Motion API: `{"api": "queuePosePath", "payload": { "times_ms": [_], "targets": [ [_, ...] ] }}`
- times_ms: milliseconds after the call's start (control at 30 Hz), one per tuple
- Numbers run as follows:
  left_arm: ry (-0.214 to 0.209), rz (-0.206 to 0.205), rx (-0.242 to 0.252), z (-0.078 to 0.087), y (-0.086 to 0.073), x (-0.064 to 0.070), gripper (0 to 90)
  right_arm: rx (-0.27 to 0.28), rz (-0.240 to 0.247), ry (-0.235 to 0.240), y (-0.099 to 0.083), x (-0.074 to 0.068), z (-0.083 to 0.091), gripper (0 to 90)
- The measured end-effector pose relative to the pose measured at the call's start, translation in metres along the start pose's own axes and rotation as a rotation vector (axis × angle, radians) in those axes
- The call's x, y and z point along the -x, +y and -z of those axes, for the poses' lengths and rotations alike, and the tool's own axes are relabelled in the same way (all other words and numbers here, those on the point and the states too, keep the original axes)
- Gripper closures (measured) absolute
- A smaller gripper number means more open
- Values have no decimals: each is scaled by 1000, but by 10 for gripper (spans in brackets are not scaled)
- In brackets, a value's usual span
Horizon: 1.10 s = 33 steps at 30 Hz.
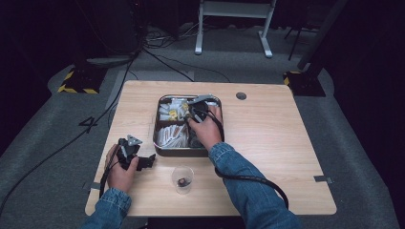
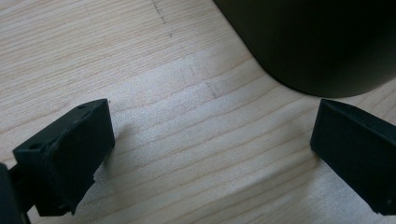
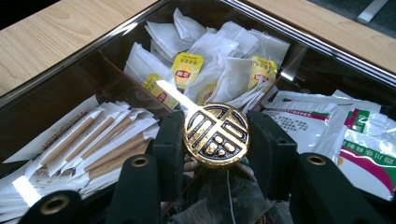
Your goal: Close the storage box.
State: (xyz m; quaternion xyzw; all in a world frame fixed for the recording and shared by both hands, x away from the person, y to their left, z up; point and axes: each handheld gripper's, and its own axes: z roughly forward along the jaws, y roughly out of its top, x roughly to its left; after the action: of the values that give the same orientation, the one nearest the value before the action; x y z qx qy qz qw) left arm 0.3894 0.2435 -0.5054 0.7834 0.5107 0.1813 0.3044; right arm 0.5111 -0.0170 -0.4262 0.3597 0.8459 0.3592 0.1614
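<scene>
I am holding the gold tag [image 3: 216, 135] between the fingers of the right gripper [image 3: 216, 140] above the metal tray [image 1: 157, 143], probably for lifting its tea bag toward the cup [image 1: 183, 179]. The left gripper [image 1: 136, 160] is resting on the tabletop [image 2: 187, 116], fingers wide and holding nothing.

Overhead looks down; gripper cameras sit close.

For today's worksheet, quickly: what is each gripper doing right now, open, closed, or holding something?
Left gripper: open, holding nothing, over the bare table.
Right gripper: closed on a gold-and-black round emblem piece, above the compartment tray.
</scene>
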Motion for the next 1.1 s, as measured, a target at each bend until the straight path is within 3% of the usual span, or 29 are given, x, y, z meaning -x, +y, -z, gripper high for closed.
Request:
{"api": "queuePosePath", "payload": {
  "times_ms": [700, 900, 1100],
  "targets": [
    [0, 0, 1, 0, 0, 0, 1, -10, 23, 32, -2, 5, -2, 581],
    [1, -1, 1, 0, 0, 0, 1, 34, 13, 37, 1, 10, 9, 500],
    [2, -3, 1, 0, 0, 0, 1, 68, 3, 43, 3, 18, 25, 492]
  ]
}}
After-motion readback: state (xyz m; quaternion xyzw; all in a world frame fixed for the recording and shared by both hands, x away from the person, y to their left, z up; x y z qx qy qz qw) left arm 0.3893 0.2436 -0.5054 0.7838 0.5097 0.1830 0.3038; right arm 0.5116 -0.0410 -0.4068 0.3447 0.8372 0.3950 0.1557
